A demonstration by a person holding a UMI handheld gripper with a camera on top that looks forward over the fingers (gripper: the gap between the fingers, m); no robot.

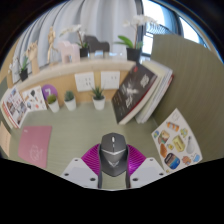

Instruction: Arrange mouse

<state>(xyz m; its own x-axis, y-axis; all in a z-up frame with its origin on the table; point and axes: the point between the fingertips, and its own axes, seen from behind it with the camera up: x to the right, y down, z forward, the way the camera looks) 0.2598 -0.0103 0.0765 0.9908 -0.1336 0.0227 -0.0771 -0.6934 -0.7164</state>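
A grey and black computer mouse (113, 152) sits between my two fingers, its nose pointing away from me, held above the green desk top (90, 125). My gripper (113, 160) is shut on the mouse: both magenta pads (95, 158) press on its sides. A pink mouse mat (36, 145) lies on the desk ahead and to the left of the fingers.
A dark book (135, 92) leans upright beyond the fingers to the right. A sticker sheet (176, 140) lies at the right. Small potted plants (97, 97) stand along a pale back wall. An open picture book (13, 105) stands at the far left.
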